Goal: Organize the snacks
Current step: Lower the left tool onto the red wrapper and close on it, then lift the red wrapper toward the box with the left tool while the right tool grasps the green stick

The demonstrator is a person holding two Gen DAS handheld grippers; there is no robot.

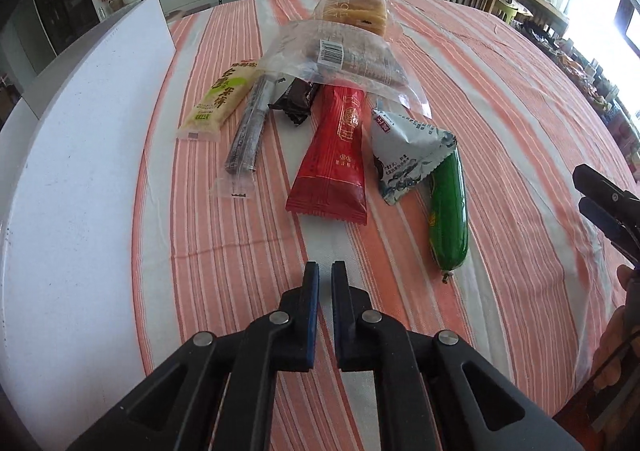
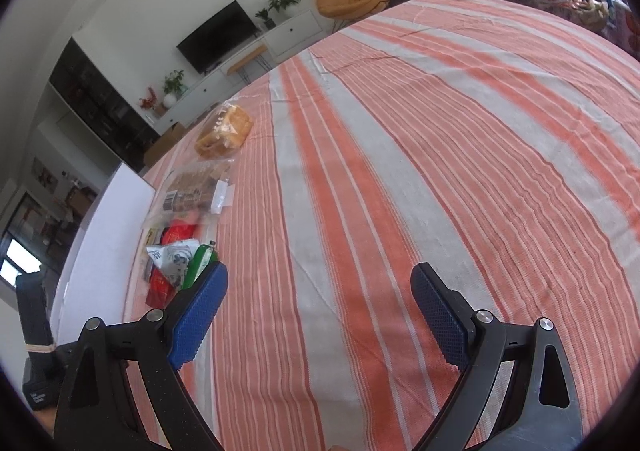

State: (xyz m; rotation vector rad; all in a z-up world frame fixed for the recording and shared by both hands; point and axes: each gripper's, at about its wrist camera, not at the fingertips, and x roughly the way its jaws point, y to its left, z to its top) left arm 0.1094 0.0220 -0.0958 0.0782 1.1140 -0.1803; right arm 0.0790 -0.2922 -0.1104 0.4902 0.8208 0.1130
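Several snacks lie in a cluster on the striped tablecloth (image 1: 500, 111). Nearest is a red packet (image 1: 332, 159), with a white-and-blue triangular pack (image 1: 404, 155) and a green sausage (image 1: 448, 219) to its right. Left of it lie a dark stick in clear wrap (image 1: 248, 131), a yellow-green rice cracker pack (image 1: 222, 99) and a small brown packet (image 1: 296, 99). Behind them are a clear biscuit bag (image 1: 340, 59) and bagged bread (image 1: 354, 13). My left gripper (image 1: 325, 271) hangs just short of the red packet, its jaws nearly together and empty. My right gripper (image 2: 320, 273) is open over bare cloth, right of the sausage (image 2: 200, 259).
A white board (image 1: 80, 171) runs along the left edge of the table, close beside the snacks. To the right of the cluster is a wide stretch of striped cloth (image 2: 440, 131). Beyond the table are a TV cabinet, an orange chair and a cluttered side table.
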